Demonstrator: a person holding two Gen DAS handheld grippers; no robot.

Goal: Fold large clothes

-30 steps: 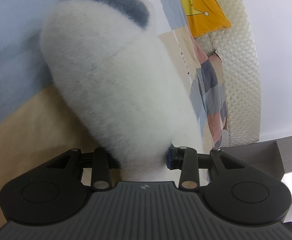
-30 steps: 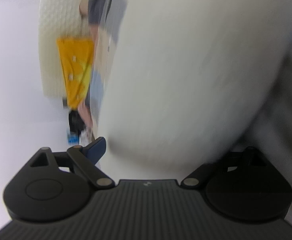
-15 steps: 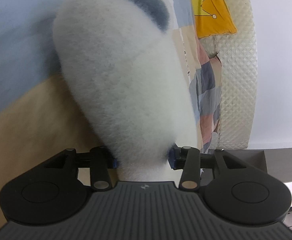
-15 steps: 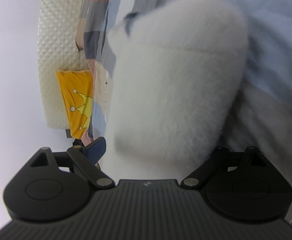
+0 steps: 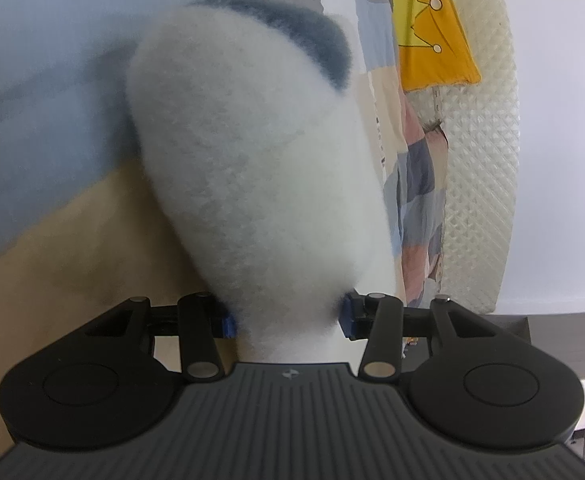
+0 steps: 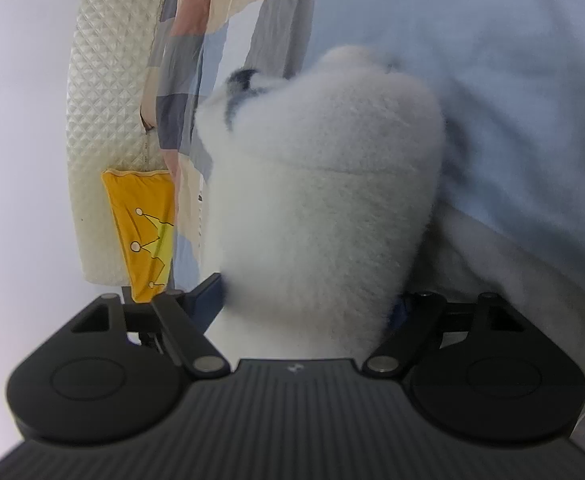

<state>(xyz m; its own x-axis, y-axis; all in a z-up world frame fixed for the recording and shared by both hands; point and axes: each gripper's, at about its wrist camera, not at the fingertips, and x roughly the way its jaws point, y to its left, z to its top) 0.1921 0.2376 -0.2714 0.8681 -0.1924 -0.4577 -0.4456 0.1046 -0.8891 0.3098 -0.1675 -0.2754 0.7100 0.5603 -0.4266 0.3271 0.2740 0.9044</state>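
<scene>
Fuzzy white garment [image 5: 252,168] lengthwise away from left gripper [image 5: 288,316] (dark-trimmed far end).

**Fluffy white garment bunched into a thick roll**

We see a fluffy white garment [image 5: 252,168], fleecy and soft-edged, bunched into a thick rounded roll. It stretches away from us over a patchwork bedcover. A blue-grey trim [image 5: 292,28] edges its far end. In the right wrist view we see the same garment [image 6: 324,208] as a broad mound with a seam across it.
</scene>
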